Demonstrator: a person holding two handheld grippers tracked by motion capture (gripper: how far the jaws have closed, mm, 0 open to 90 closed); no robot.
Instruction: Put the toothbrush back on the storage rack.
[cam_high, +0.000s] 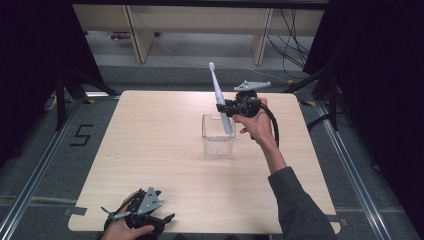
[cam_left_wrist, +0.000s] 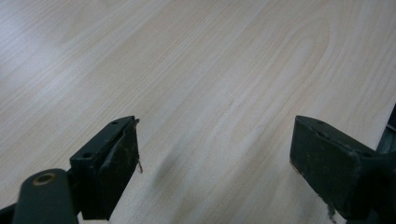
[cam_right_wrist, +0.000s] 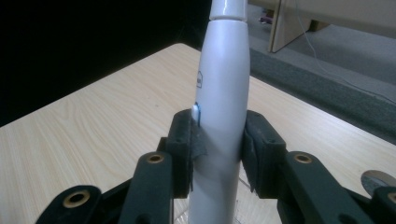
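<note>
Plainly, the electric toothbrush is the smooth, glossy white thing here: a rounded, tapering body with a thin neck and a small brush head at the top. It stands nearly upright, leaning a little to the left in the high view, with its lower end down inside the clear container. In the right gripper view the toothbrush fills the middle, a small raised button showing on its left flank.

The right claw pinches the toothbrush's body from both sides; in the right gripper view its matte black pads press flat against the white plastic (the pad edges look scuffed). The right hand grips the claw's body, a grey sleeve trails toward the near edge, and a thick black cable loops down beside the wrist.

The container is a square-sided, see-through plastic box, open at the top, standing on the table around its middle and a little to the right. The table is pale wood-grain laminate with rounded corners.

Well apart, at the near left corner, the left claw rests low in the left hand. Its jaws stand spread wide over bare wood grain in the left gripper view, with worn, chipped pads.
</note>
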